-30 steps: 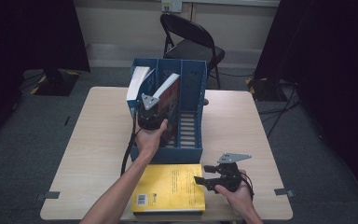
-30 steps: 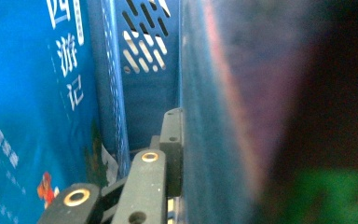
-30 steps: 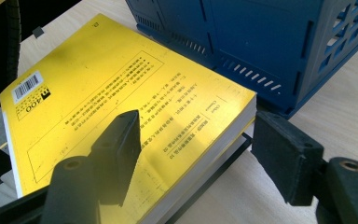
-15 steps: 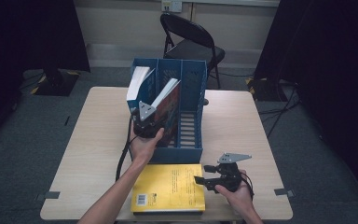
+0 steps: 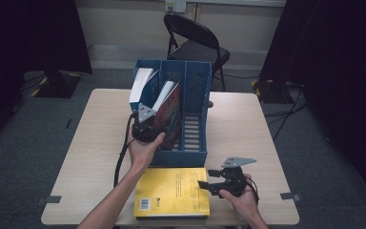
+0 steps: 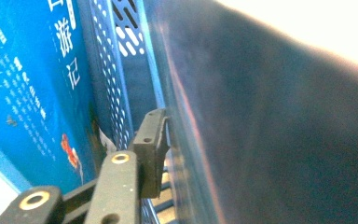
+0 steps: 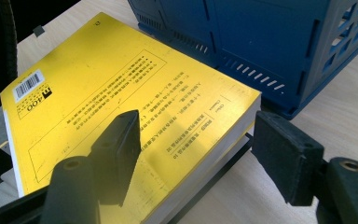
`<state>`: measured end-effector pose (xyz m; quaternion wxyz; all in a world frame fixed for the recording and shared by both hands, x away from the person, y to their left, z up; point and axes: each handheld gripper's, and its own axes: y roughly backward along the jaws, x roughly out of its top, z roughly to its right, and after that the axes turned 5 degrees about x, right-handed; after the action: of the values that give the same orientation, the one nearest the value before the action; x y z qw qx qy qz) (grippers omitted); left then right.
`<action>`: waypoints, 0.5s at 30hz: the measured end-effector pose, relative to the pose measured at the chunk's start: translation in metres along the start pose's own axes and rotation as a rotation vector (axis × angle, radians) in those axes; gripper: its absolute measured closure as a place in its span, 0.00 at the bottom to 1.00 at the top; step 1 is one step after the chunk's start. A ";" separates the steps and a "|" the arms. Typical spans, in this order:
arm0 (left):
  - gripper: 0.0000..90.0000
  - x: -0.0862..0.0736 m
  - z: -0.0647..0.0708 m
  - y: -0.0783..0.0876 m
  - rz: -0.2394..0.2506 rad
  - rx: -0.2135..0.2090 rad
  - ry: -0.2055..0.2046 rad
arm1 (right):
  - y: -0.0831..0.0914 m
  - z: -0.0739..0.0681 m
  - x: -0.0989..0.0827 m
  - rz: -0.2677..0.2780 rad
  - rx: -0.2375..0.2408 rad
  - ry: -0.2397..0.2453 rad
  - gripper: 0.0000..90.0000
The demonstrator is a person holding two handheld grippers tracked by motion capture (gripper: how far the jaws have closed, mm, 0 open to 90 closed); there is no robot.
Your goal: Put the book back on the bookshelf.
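Since a second ago, the left gripper (image 5: 148, 125) has drawn slightly back toward the person from the blue file rack (image 5: 194, 151), and its jaws have just been opening. In the left gripper view one black jaw stands free beside the dark, blurred cover of the leaning book (image 5: 170, 114); the other jaw is hidden, so whether the book lies between them or is pressed I cannot tell.

From the high view, that book leans in the rack's middle slot, tilted toward two o'clock, just beyond the left gripper at twelve o'clock. A white-paged book (image 5: 140, 86) leans in the slot at eleven o'clock.

The right gripper (image 5: 208, 181) has not moved. Its jaws are spread, one above the yellow book's (image 5: 171, 191) cover and one beyond its corner, with no pad pressing on it, as the right gripper view shows. The yellow book lies flat on the table (image 5: 248, 129), at nine o'clock from the right gripper, its long axis running from six toward twelve o'clock, its far edge just beside the rack's front wall.

The right hand is nearer the yellow book, so it would likely close on that corner next.
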<state>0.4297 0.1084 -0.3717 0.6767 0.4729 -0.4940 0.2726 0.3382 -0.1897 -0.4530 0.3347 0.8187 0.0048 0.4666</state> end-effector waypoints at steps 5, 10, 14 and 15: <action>0.61 0.002 -0.003 0.001 -0.015 -0.012 -0.010 | 0.000 -0.001 0.000 0.000 0.003 0.001 0.35; 0.57 0.007 -0.008 0.004 -0.042 -0.062 0.035 | -0.001 0.000 0.000 -0.005 0.003 0.001 0.36; 0.58 0.015 -0.009 0.009 -0.069 -0.066 0.051 | 0.000 0.000 0.000 -0.003 0.001 0.000 0.35; 0.58 0.015 -0.009 0.009 -0.069 -0.066 0.051 | 0.000 0.000 0.000 -0.003 0.001 0.000 0.35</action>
<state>0.4315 0.1189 -0.3557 0.7132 0.4600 -0.4688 0.2446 0.3385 -0.1897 -0.4532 0.3349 0.8190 0.0063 0.4659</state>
